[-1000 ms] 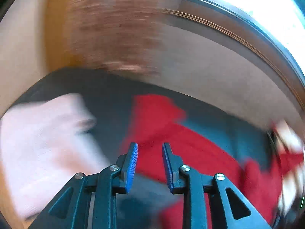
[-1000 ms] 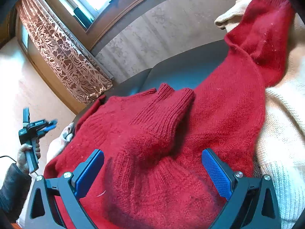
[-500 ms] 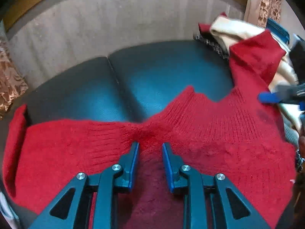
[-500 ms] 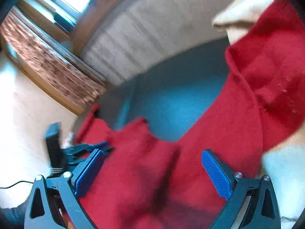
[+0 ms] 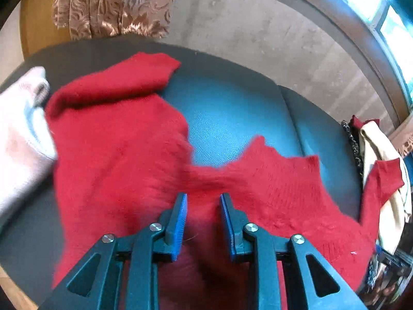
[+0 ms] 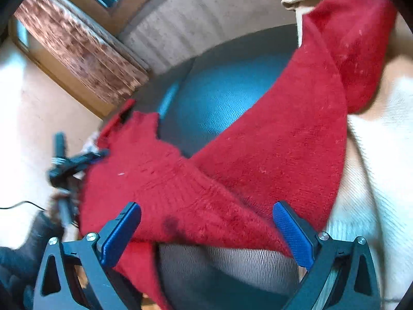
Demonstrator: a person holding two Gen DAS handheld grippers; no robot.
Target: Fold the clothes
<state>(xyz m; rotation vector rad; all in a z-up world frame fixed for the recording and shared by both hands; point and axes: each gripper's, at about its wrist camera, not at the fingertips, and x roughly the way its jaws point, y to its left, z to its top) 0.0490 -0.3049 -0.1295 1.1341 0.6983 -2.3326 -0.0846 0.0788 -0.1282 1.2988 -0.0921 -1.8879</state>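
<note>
A red knit sweater (image 5: 121, 149) lies spread across a dark teal sofa seat (image 5: 227, 118). One sleeve runs right onto a cream garment (image 5: 382, 160). My left gripper (image 5: 201, 215) sits low over the sweater's middle, jaws partly apart with red knit between the blue pads; I cannot tell if they pinch it. In the right wrist view the sweater (image 6: 232, 170) hangs over the seat's front edge. My right gripper (image 6: 206, 228) is wide open just in front of that edge, holding nothing. The left gripper (image 6: 77, 162) shows there at the sweater's far left.
A white garment (image 5: 20, 139) lies at the left of the seat. A cream knit (image 6: 374, 180) is piled at the right, with dark items (image 5: 387, 271) below it. A concrete wall (image 5: 258, 38), a lace curtain (image 5: 113, 2) and a window (image 5: 374, 2) stand behind.
The left gripper has swung left and drawn back over the sweater. The right gripper has pulled back to the seat's front edge. A sleeve cuff now lies flattened towards the back left.
</note>
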